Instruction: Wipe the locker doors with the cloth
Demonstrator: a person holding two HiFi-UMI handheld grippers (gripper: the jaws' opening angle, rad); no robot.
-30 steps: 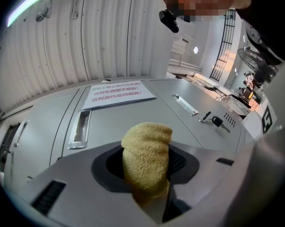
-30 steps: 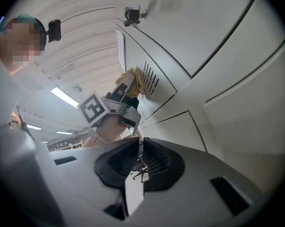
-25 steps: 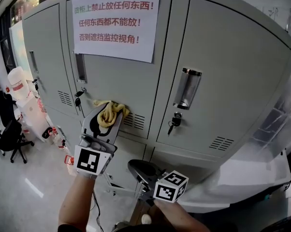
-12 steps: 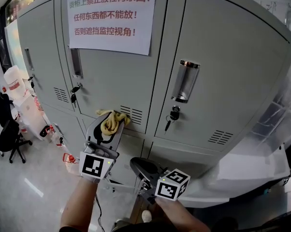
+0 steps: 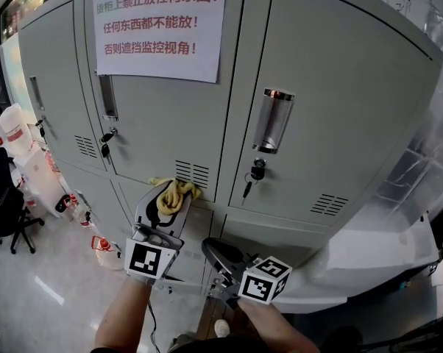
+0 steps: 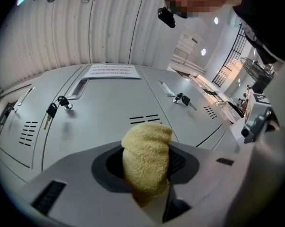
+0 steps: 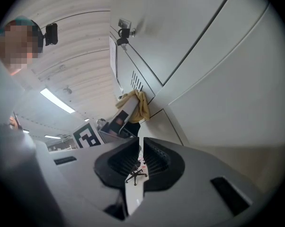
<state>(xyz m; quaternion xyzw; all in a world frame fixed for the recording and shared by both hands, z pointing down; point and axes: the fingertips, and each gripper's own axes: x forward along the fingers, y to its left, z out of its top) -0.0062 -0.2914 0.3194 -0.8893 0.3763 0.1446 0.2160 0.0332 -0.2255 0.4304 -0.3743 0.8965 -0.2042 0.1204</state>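
Observation:
My left gripper (image 5: 171,197) is shut on a yellow cloth (image 5: 174,194) and presses it against the bottom edge of the middle upper locker door (image 5: 162,123), just under its vent slots. The cloth (image 6: 146,160) fills the jaws in the left gripper view. My right gripper (image 5: 223,259) hangs lower, in front of the lower lockers, shut with nothing in it; its jaws almost meet in the right gripper view (image 7: 141,162). From there the cloth (image 7: 138,104) shows at the door seam.
A white paper notice (image 5: 157,25) with red print is stuck on the middle door. Keys hang in the locks (image 5: 252,173) of the doors. An office chair (image 5: 6,204) and bottles (image 5: 96,243) stand on the floor at left. Plastic sheeting (image 5: 398,219) covers things at right.
The left gripper has slid the cloth down and slightly right on the middle door, from beside the vent to the door's bottom edge. The right gripper has barely moved.

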